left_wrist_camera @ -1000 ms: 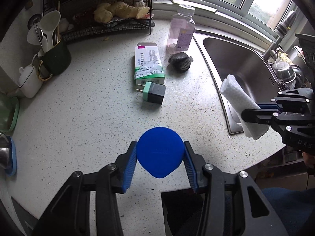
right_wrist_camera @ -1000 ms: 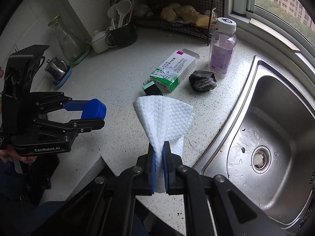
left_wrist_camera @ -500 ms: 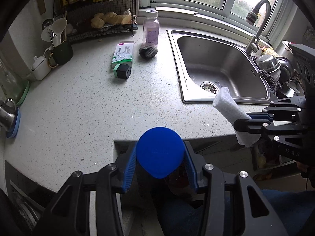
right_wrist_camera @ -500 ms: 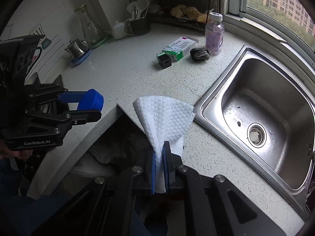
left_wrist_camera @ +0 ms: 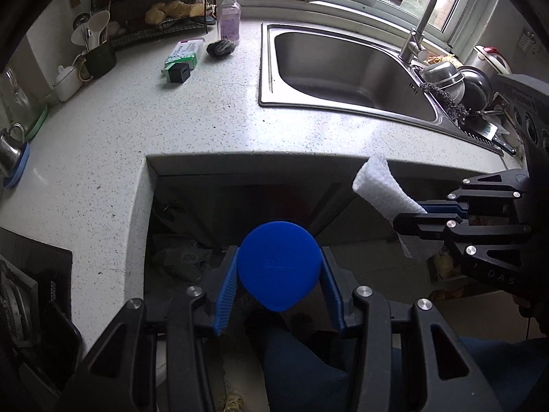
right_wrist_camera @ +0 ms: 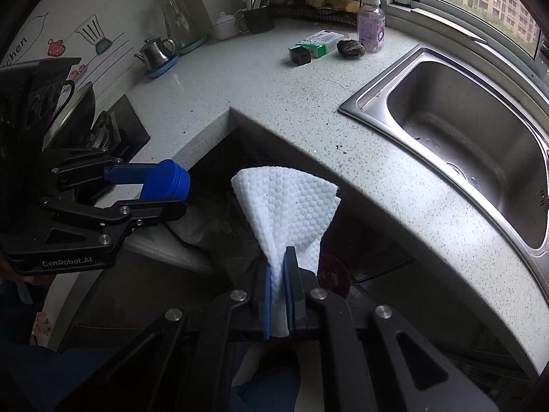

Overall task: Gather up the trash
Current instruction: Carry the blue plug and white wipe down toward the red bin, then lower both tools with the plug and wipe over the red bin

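Off the counter edge (left_wrist_camera: 192,154), above the dark gap below: my left gripper (left_wrist_camera: 278,288) clamps part-open around the blue cap (left_wrist_camera: 278,271); my right gripper (right_wrist_camera: 278,295) pinches the white wipe (right_wrist_camera: 288,202) fully shut. Both held clear, presumably for dropping into a bin below.

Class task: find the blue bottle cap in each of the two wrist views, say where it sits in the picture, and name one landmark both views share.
Left wrist view: the blue cap sits low at centre, clamped between the left gripper fingers.
Right wrist view: the cap is at mid left, held in that same gripper.
Shared landmark: the green and white box on the counter.
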